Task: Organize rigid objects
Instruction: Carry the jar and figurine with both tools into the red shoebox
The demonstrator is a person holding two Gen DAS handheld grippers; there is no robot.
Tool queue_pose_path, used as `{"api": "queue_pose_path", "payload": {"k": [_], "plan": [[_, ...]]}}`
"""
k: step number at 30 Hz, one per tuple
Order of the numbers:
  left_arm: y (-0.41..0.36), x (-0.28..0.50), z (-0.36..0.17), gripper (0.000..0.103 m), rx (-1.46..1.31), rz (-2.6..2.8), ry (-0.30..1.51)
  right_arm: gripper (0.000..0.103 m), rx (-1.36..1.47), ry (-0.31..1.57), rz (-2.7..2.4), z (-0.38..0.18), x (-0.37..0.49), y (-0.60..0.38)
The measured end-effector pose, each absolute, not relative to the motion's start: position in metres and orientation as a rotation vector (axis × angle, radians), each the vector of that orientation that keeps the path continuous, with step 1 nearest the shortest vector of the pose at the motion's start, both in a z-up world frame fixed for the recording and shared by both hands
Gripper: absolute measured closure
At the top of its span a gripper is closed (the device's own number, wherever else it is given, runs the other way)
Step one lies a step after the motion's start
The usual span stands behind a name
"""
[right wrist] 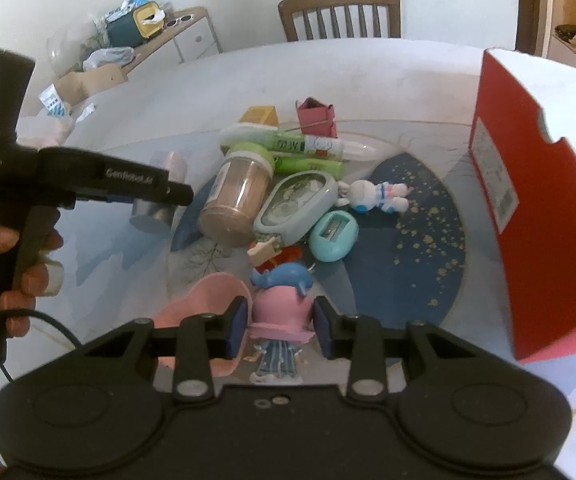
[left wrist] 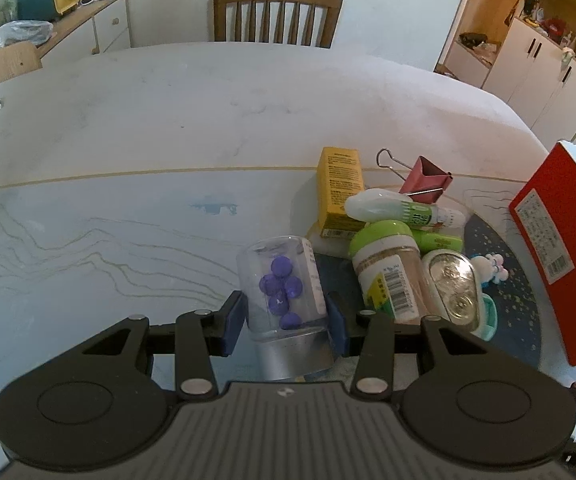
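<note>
The white worktop (left wrist: 128, 128) with faint wavy lines fills most of both views, and a wooden chair (left wrist: 278, 14) stands at its far edge before a pale wall. A sideboard (left wrist: 88, 28) is at the left and white cupboards (left wrist: 535, 64) at the right. A round dark blue mat (right wrist: 419, 216) with gold specks lies on the worktop, and a tall red box (right wrist: 539, 200) stands at its right side, with a white label too small to read.

The heap of small things lies on the mat: a yellow carton (left wrist: 337, 190), a pink binder clip (left wrist: 425, 178), a jar with a green lid (right wrist: 238, 192), a white tube (right wrist: 288, 140), a toy rabbit (right wrist: 375, 196) and a blue pencil sharpener (right wrist: 333, 236).

The left gripper (left wrist: 286, 320) holds a clear jar with purple balls (left wrist: 282, 292) tight between its blue fingers, just left of the heap. Its side reads "GenRobot.AI" in the right view.

The right gripper (right wrist: 280, 326) has its fingers closed on a pink figurine with a blue whale hat (right wrist: 282, 304), near the front of the mat.
</note>
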State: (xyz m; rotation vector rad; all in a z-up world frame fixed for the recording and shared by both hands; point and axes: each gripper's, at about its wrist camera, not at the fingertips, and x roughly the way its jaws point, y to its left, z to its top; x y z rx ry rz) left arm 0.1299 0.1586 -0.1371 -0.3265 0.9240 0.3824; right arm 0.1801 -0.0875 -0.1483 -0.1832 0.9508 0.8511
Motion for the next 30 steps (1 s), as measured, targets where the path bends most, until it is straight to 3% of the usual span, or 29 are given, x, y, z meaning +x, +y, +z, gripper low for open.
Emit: {"api": "queue_pose_path", "payload": {"k": [30], "plan": [[0.061,0.098,-0.028,0.060,-0.212,0.056,0.820,0.071,-0.067,0.774,0.676,-0.039,0.159,-0.171]]}}
